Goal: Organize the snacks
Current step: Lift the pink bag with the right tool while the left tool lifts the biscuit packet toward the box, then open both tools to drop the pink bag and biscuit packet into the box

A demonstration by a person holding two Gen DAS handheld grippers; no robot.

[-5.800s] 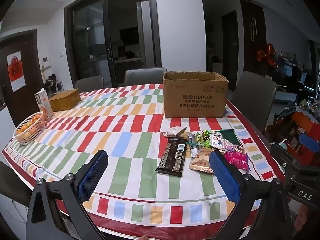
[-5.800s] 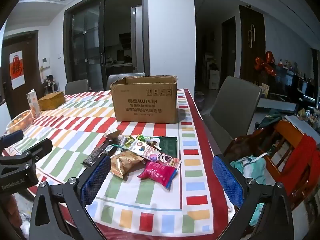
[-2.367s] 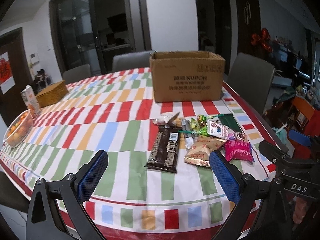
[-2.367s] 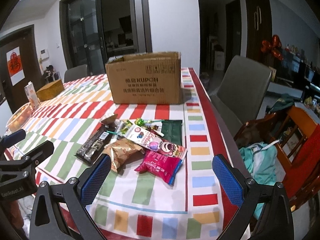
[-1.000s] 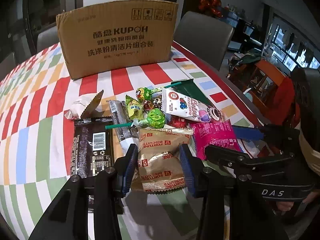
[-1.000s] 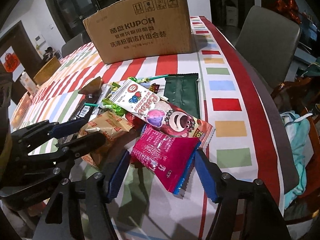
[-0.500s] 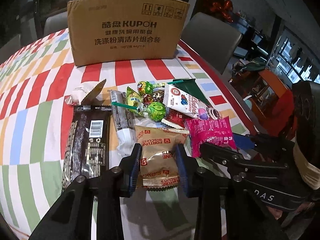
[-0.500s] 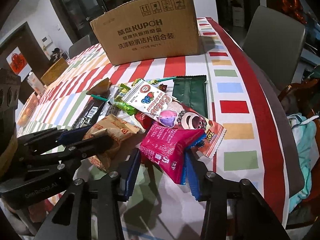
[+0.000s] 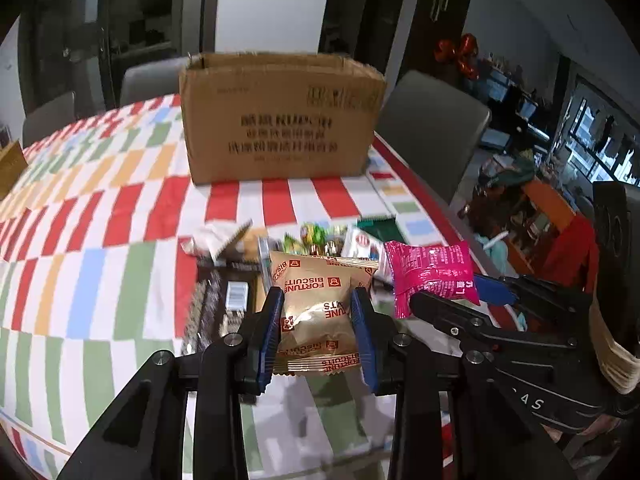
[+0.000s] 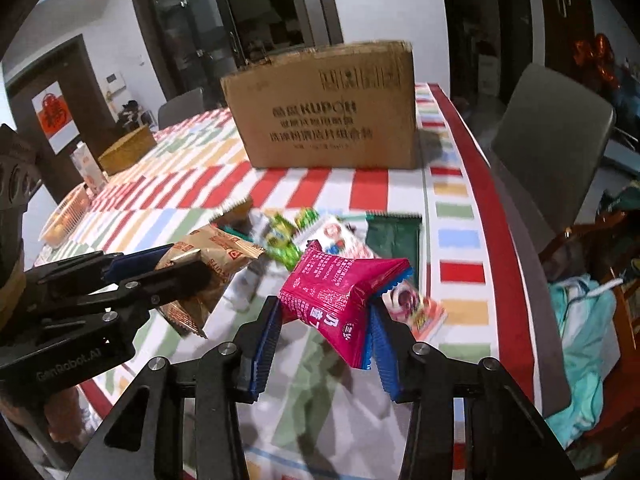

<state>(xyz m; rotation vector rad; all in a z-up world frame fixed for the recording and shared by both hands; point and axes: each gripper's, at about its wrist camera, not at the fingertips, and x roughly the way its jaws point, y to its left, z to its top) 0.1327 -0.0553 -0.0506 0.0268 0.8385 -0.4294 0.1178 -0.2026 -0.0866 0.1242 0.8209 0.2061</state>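
Note:
My left gripper (image 9: 317, 334) is shut on a gold Fortune Biscuits packet (image 9: 318, 312) and holds it above the table. My right gripper (image 10: 325, 340) is shut on a pink snack packet (image 10: 340, 296), also lifted; it shows in the left wrist view (image 9: 432, 276) too. The gold packet shows in the right wrist view (image 10: 208, 264). An open cardboard box (image 9: 280, 120) stands beyond the snacks. The other snacks (image 10: 292, 236) lie in a pile on the striped tablecloth (image 9: 100, 248), among them a dark chocolate pack (image 9: 224, 300) and a dark green packet (image 10: 394, 236).
A grey chair (image 10: 548, 132) stands at the table's right edge, with clothes and a red chair (image 10: 584, 312) beyond it. A fruit basket (image 10: 64, 216), a carton (image 10: 86, 168) and a wicker box (image 10: 126, 148) sit at the far left of the table.
Both grippers have closed on their packets and lifted them off the table, the gold one in the left, the pink one in the right. The views have tilted up toward the box.

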